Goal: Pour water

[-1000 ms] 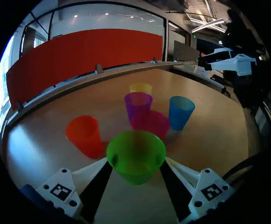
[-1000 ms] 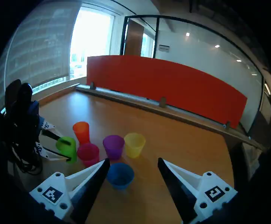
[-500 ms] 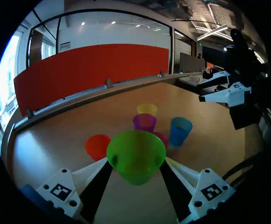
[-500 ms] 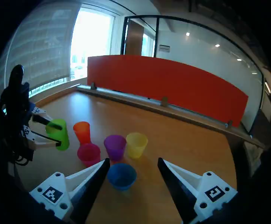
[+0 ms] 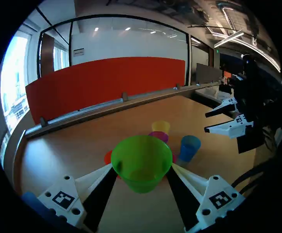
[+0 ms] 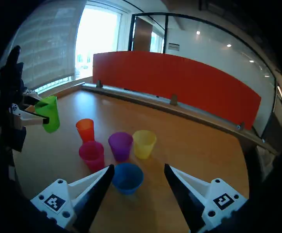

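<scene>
Over a wide, smooth wooden table of warm honey tone, backed by a long matte red partition on small metal feet and, behind that, a glass wall in dark framing. Grouped near mid-table, upright and close together, five glossy, translucent plastic cups of one tapered, round-rimmed shape: blue cup nearest in the right gripper view, then pink cup, purple cup, yellow cup and orange cup.

Held clear of the tabletop, a sixth of the same mould: green cup, lime-coloured and see-through, upright, rim wider than base, faintly darker low inside, contents impossible to make out. Seen in the right gripper view at far left, higher than the orange cup and well apart from the cluster; seen in the left gripper view in front of the other cups, partly covering the pink and orange ones.

Gripped on opposite sides by the left gripper, both white fingers closed against the cup's wall below the rim, black inner faces pressing on the plastic, square black-and-white markers at the finger bases.

Spread wide and carrying nothing, the right gripper, touching no cup, with the blue cup standing on the table in the gap between its fingers. Seen in the left gripper view hanging above the table's right side, past the blue cup, fingers likewise parted and empty.
</scene>
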